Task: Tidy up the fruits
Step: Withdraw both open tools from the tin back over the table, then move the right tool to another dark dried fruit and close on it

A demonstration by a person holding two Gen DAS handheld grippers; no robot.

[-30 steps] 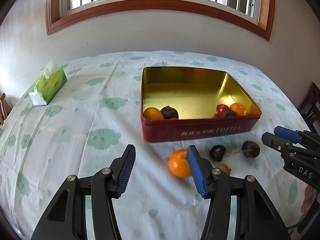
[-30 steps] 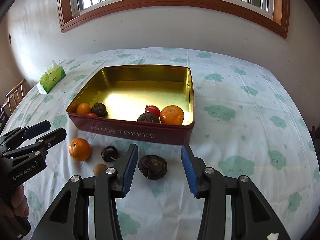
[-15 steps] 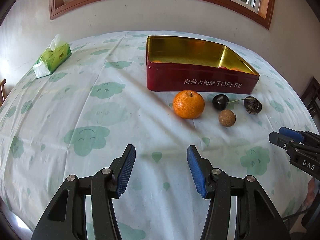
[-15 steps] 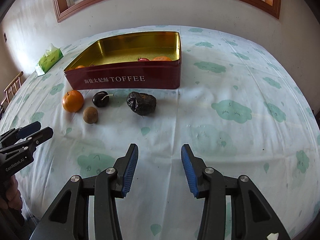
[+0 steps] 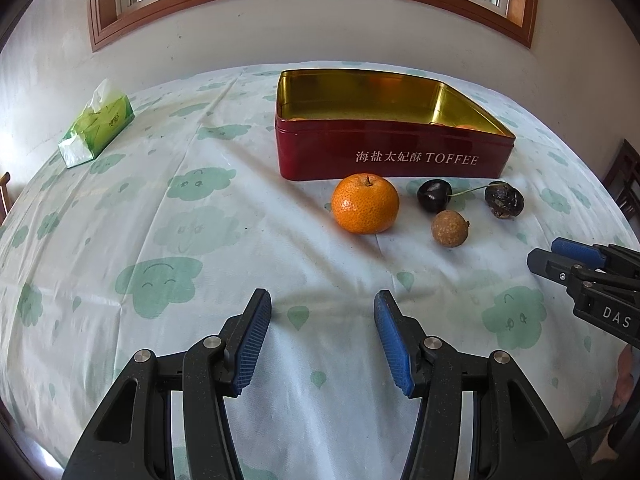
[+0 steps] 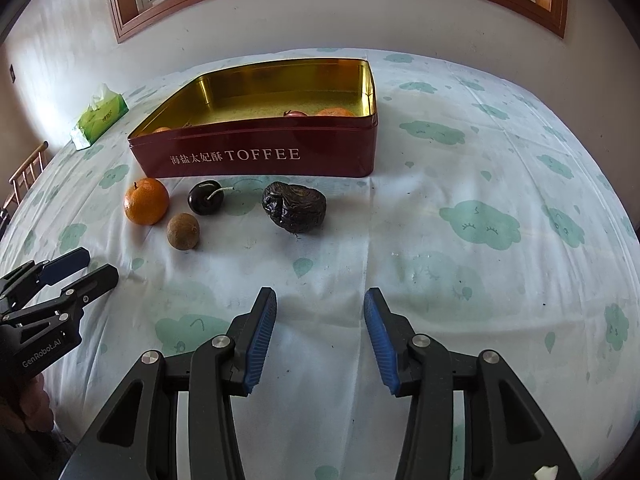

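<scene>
Left wrist view showed both grippers, left point(image 5: 322, 336) and right point(image 6: 320, 334), fingers wide apart (empty); best centred on the orange point(image 5: 365, 209) at mid-frame, then closed gently

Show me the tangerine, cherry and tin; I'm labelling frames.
tangerine point(image 5: 365, 209): left wrist view, middle of its peel.
cherry point(image 6: 205, 198): right wrist view, its dark body.
tin point(image 6: 280, 156): right wrist view, red front wall.

You see "海盐太妃酥 TOFFEE" on the red tin point(image 5: 394, 148), "DAS" on the right gripper point(image 5: 560, 259), "GenRobot.AI" on the left gripper point(image 6: 86, 266).
</scene>
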